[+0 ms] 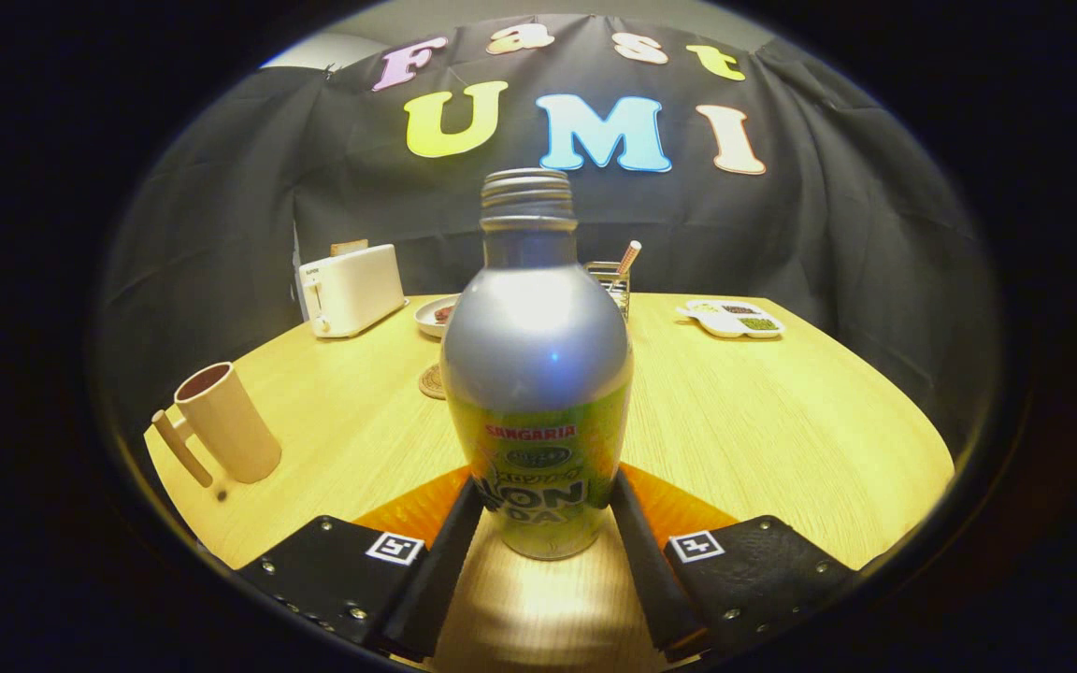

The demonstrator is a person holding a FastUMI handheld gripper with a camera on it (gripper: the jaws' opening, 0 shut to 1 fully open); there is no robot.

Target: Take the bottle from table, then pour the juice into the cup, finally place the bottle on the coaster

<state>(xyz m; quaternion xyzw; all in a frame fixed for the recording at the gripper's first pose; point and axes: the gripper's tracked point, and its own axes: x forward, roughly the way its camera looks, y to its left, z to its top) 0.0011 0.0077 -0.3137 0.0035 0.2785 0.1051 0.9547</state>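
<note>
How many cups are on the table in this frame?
1: the beige cup stands left of the bottle, which is upright between the gripper fingers. Others may be hidden behind the bottle.

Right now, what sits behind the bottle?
Behind the bottle, held between the gripper fingers, a coaster, plate and wire holder peek out; their remaining parts are covered.

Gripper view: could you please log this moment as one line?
hand-held gripper: shut on bottle | bottle: upright, uncapped | cup: left | coaster: behind bottle
</note>
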